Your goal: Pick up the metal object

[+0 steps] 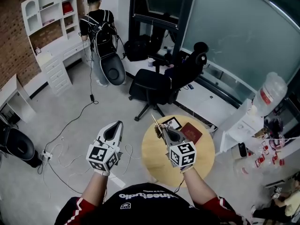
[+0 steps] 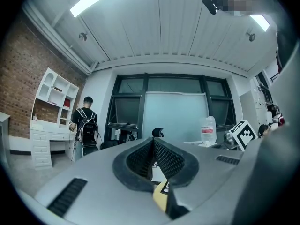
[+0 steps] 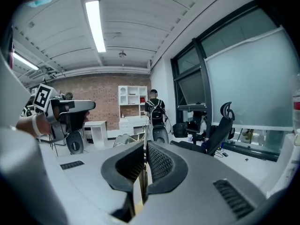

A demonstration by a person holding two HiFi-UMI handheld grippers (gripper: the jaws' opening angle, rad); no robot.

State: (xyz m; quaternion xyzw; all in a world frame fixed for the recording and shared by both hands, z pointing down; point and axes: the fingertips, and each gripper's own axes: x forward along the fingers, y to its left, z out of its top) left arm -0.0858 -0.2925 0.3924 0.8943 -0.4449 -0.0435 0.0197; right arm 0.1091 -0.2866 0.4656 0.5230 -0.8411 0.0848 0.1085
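My right gripper (image 1: 165,131) is raised above the round wooden table (image 1: 152,161) and is shut on a thin, flat metal strip (image 1: 155,122) that sticks out past its jaw tips, up and to the left. In the right gripper view the strip (image 3: 138,189) stands edge-on, pinched between the ribbed pads of the right gripper (image 3: 145,148). My left gripper (image 1: 114,129) hangs over the floor to the left of the table, its jaws together with nothing in them. The left gripper view shows the left gripper (image 2: 153,154) with its jaws meeting at the tip.
A red booklet (image 1: 192,132) and a small framed card (image 1: 172,123) lie on the table's far side. A black office chair (image 1: 157,86) stands beyond it. A person with a backpack (image 1: 98,27) stands by white shelves (image 1: 49,18). Cables (image 1: 61,146) trail over the floor.
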